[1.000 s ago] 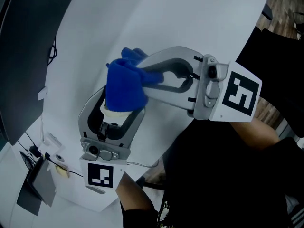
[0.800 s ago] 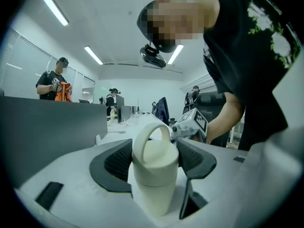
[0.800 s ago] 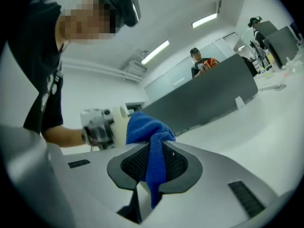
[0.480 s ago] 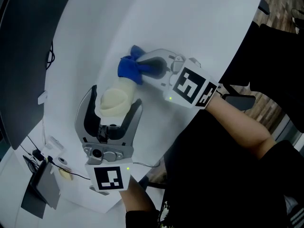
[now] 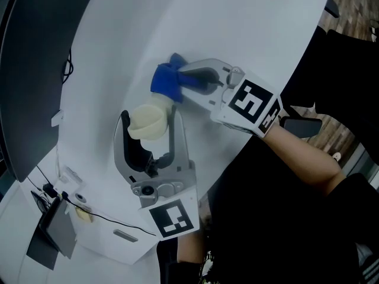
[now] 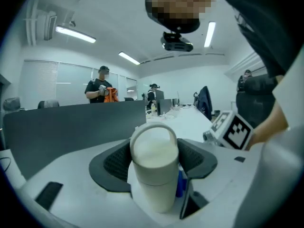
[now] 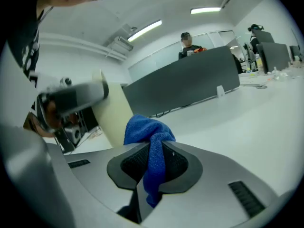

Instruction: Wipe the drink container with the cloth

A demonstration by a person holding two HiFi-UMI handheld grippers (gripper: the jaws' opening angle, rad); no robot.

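A cream drink container [image 5: 147,122] stands upright on the white table [image 5: 237,22]. My left gripper [image 5: 149,116] is shut on its sides, and in the left gripper view both dark pads [image 6: 116,161] press the container [image 6: 153,170]. My right gripper [image 5: 180,83] is shut on a bunched blue cloth [image 5: 164,81], held low just beyond the container's far side. In the right gripper view the cloth [image 7: 147,132] hangs between the jaws of that gripper [image 7: 151,158], close to the container [image 7: 114,113]. I cannot tell whether cloth and container touch.
A dark partition [image 5: 29,70] runs along the table's left side. Cables and small devices [image 5: 53,209] lie at the lower left. The table's edge [image 5: 296,64] curves away at the right, next to my dark clothing. People stand in the office behind the partition [image 6: 102,84].
The right gripper has come down from over the container's top, with the cloth, to beside its far side. The left gripper has swung its rear end rightward, still holding the container.
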